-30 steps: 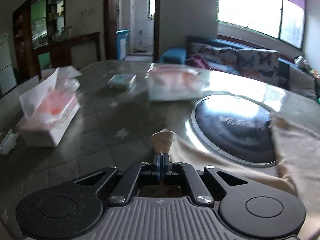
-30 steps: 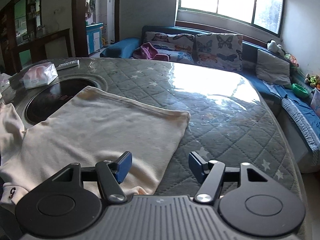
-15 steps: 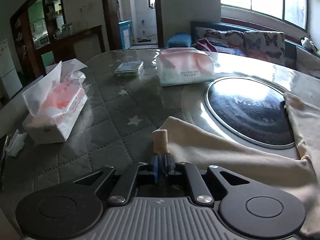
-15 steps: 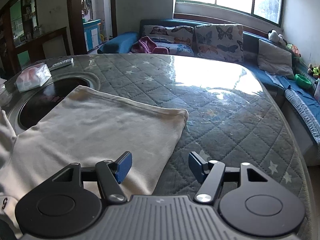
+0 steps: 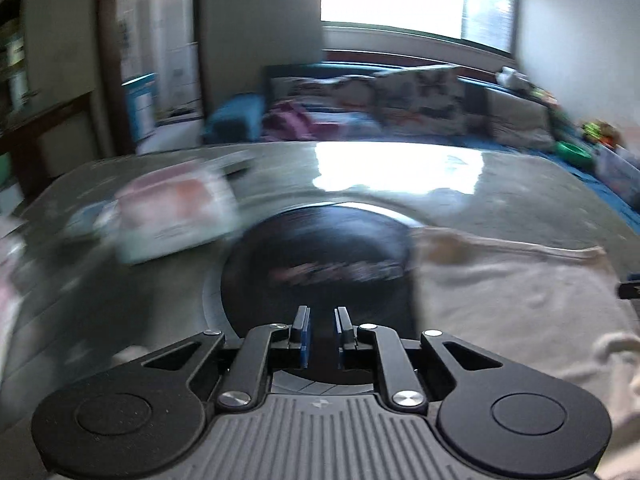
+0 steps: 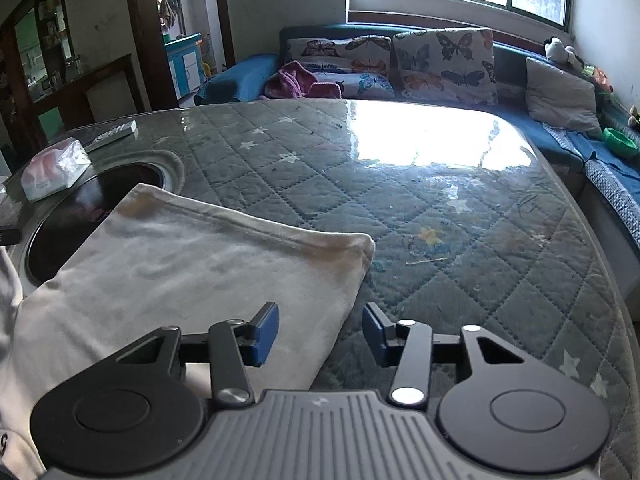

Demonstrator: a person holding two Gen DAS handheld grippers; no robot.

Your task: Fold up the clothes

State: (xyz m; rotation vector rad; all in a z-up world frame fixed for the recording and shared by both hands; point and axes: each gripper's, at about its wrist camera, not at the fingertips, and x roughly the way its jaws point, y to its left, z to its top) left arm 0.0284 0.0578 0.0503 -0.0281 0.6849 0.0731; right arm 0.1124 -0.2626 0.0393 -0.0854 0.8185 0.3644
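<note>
Sunlight from the window is glaring off a glass-topped table [image 6: 460, 216] laid over grey quilted star-patterned fabric. On it a cream cotton garment [image 6: 192, 276] is lying flat and folded, one stitched hem edge facing away, partly covering a round black inset cooktop [image 5: 320, 264]. The right gripper [image 6: 320, 332] is closing, blue pads straddling the garment's side edge without pressing it. The left gripper [image 5: 322, 336] is opening slightly, nothing between its pads. Motion blur is smearing the left view, including a tissue pack [image 5: 172, 212].
</note>
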